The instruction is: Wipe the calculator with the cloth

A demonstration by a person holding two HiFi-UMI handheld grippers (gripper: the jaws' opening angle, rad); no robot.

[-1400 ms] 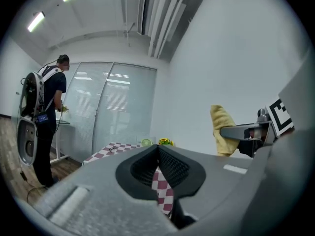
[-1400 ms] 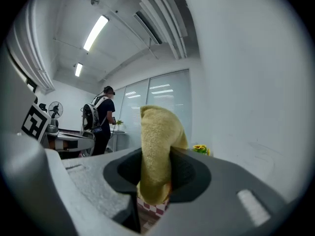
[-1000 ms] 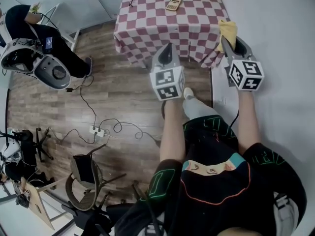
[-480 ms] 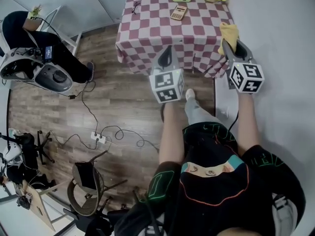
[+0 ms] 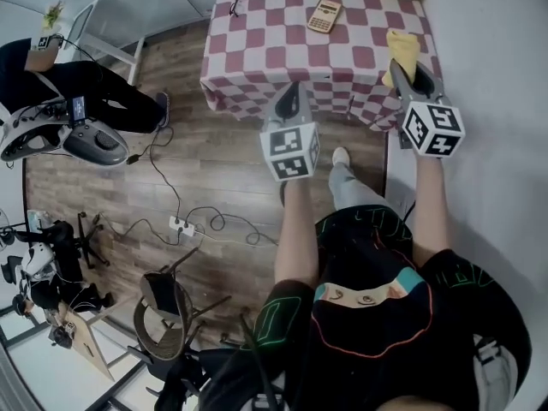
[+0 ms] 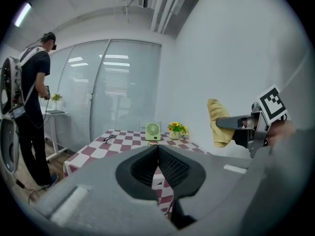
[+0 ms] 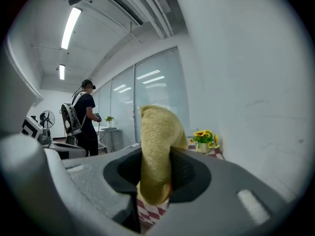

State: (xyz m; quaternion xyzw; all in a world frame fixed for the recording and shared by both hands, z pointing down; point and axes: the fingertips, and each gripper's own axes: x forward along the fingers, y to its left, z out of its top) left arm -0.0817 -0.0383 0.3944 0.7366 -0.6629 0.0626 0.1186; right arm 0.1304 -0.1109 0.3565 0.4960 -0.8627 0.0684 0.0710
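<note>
- Surface — a table under a red-and-white checked cover, at the far side of the scene. Both grippers are held in the air close to its near edge.
- Left gripper: its fingers are pressed together with nothing between them.
- Right gripper: its fingers are clamped on a folded yellow cloth, which stands up above them.
- Calculator: lies flat toward the far side of the surface, well apart from the cloth.
- Progress, as a judgement: the cloth is in hand but wiping has not begun — the reach and the whole wipe are left.
- Only the head view shows the calculator. The right gripper view shows the grip on the cloth up close. The left gripper view shows that cloth from the side, plus a standing person at far left.
</note>
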